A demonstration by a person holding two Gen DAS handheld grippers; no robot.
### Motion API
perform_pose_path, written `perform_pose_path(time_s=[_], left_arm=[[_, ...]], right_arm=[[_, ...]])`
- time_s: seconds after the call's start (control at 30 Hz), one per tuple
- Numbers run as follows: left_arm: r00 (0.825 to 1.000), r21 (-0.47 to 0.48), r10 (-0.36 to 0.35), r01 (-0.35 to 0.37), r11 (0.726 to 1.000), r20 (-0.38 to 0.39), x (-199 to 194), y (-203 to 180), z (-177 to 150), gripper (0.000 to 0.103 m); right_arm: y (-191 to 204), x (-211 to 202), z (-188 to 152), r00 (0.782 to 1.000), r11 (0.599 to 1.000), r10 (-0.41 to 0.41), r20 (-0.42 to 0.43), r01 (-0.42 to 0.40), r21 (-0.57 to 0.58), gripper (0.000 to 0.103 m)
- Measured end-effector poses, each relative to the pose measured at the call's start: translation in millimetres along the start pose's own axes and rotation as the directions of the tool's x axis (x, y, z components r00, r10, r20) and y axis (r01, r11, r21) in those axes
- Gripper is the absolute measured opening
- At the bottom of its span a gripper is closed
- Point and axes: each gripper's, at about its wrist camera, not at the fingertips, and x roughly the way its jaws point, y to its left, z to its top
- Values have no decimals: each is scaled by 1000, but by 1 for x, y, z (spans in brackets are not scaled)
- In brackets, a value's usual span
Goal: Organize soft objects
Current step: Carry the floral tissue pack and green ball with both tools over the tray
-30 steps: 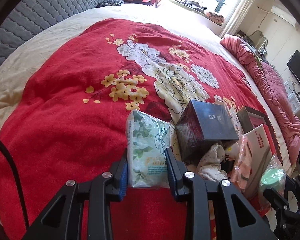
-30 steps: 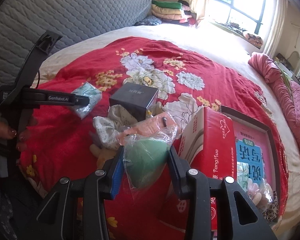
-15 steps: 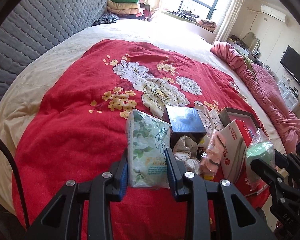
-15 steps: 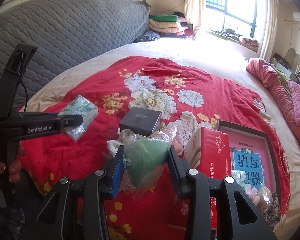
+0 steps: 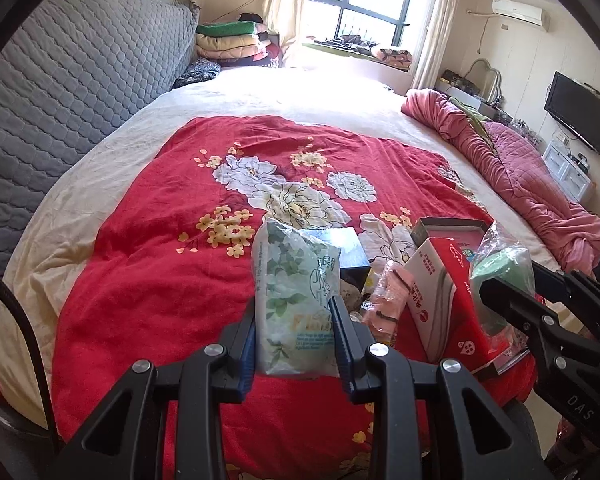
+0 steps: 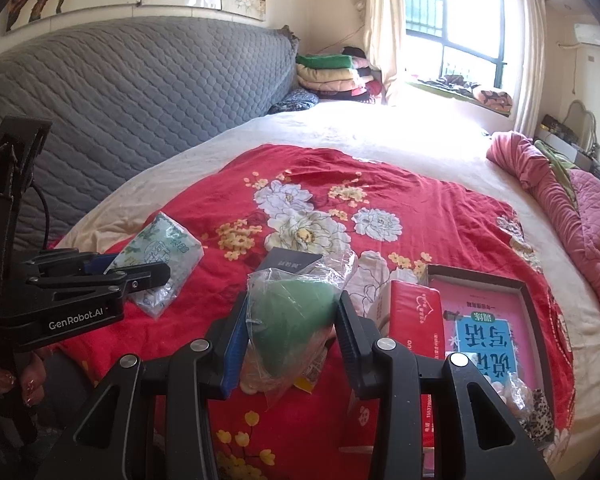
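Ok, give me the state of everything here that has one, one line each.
left claw: shut on tissue pack
tissue pack: held upright, lifted
right claw: shut on bagged green sponge
bagged green sponge: held, lifted
dark box: closed, on the blanket
tray box: open, printed card inside

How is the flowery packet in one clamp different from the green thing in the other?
The tissue pack is flat and rectangular, printed with green leaves on white; the green sponge is a plain rounded lump. The tissue pack's wrapper fits tight, while the green sponge sits in a loose, crinkly clear bag. Both are soft, plastic-wrapped and pinched between fingers: left gripper, right gripper.
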Motion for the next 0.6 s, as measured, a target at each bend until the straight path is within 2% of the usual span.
perform_pose_path(time_s=[0.6], left_arm=[[998,57,6,-10,998,62,-42,-40,10,33]], right_arm=[[-21,-56,11,994,999,-31,104,26,48,42]])
